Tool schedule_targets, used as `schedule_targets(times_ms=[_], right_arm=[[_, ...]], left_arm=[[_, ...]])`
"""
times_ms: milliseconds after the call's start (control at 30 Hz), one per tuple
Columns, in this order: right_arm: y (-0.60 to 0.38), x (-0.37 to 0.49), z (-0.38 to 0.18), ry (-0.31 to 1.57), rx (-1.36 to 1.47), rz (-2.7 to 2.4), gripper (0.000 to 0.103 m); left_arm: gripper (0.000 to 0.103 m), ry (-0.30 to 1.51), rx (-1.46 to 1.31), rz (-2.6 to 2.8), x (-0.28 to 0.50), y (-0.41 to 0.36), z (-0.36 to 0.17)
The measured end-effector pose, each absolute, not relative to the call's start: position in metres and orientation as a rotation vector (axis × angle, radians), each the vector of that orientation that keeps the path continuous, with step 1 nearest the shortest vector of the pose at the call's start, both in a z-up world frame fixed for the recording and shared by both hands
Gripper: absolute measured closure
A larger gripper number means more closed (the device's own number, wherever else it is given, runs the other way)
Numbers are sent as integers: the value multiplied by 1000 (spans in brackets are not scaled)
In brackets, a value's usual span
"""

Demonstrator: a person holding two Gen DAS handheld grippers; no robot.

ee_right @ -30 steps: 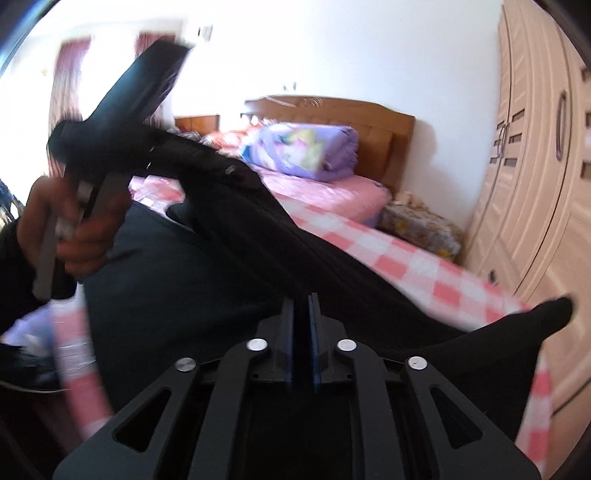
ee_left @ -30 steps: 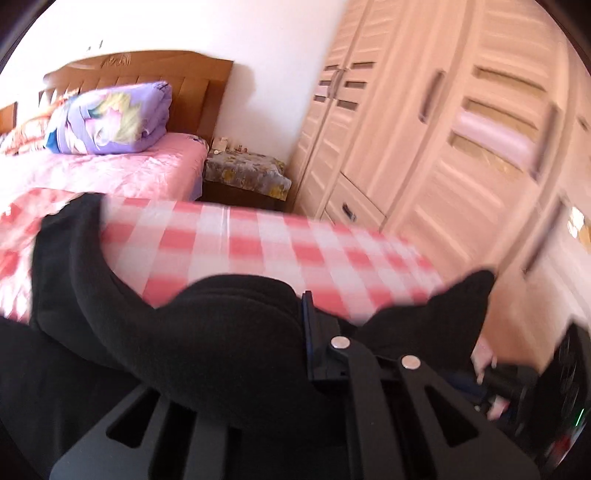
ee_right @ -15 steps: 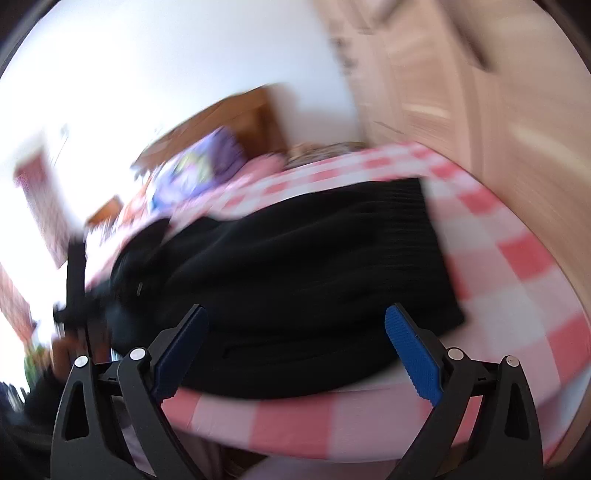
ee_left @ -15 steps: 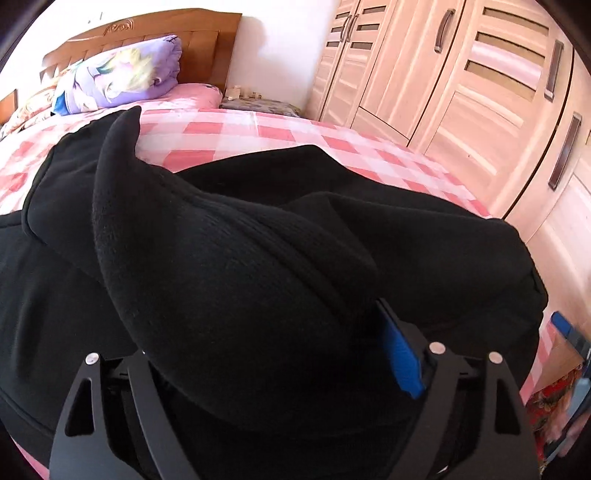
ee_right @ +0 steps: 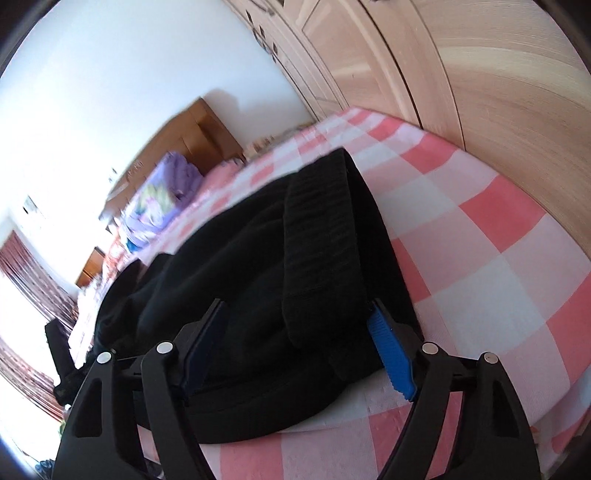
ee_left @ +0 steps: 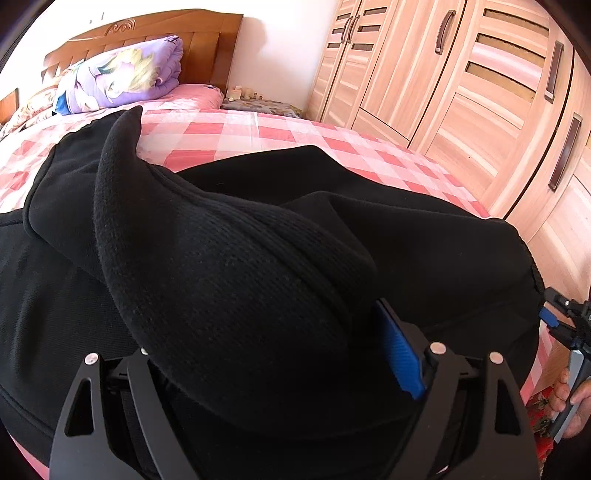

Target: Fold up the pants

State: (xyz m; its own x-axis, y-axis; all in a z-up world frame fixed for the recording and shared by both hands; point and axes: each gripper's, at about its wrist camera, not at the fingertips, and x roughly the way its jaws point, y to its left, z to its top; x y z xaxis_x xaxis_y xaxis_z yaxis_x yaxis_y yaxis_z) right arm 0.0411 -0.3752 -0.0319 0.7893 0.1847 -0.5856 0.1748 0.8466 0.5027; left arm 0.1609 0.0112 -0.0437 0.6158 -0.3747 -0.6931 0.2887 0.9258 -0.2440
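— So, where are the black pants (ee_left: 236, 266) lying?
— Bunched on the pink checked bedsheet (ee_right: 480, 236), near the bed's edge by the wardrobe (ee_left: 480, 92).
— L tool (ee_left: 266, 354)?
— Jaws standing apart, fabric heaped between & over them.
— R tool (ee_right: 295, 332)?
— Also spread wide, straddling the pants' folded end w/o clamping.

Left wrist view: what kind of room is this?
Almost certainly a home bedroom: a bed with a wooden headboard, a folded purple quilt at its head, and a wooden wardrobe alongside. Black pants lie on the pink checked sheet.
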Motion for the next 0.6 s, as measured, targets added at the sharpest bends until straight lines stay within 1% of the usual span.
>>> schedule_targets(times_ms=[67, 100, 133, 167, 200, 233, 267, 300, 333, 400, 500, 600], right_arm=[[-372, 40, -31, 690, 543, -11, 33], [-372, 38, -32, 691, 542, -14, 37], [-376, 39, -32, 688, 545, -25, 49], [-380, 38, -32, 678, 556, -38, 57], [-384, 37, -32, 661, 577, -27, 63], [-386, 35, -30, 644, 589, -18, 67], [-386, 34, -28, 625, 584, -25, 77], [-384, 31, -23, 605, 563, -38, 85], [-381, 29, -17, 580, 538, -38, 87], [-377, 25, -5, 544, 505, -42, 88], [-373, 17, 15, 491, 444, -64, 89], [-380, 7, 26, 468, 434, -67, 89]], left_arm=[[17, 821, -149, -390, 161, 16, -43], [17, 821, -178, -395, 162, 20, -43], [17, 819, -214, -397, 164, 26, -42], [29, 814, -236, -386, 165, 29, -41], [50, 809, -263, -352, 167, 35, -41], [63, 820, -279, -363, 169, 37, -42], [89, 837, -294, -413, 172, 36, -42], [94, 838, -280, -442, 172, 31, -38], [94, 805, -242, -427, 168, 27, -32], [95, 706, -156, -396, 152, 18, -7], [95, 607, -146, -397, 125, 21, 28], [95, 558, -91, -435, 88, 21, 52]])
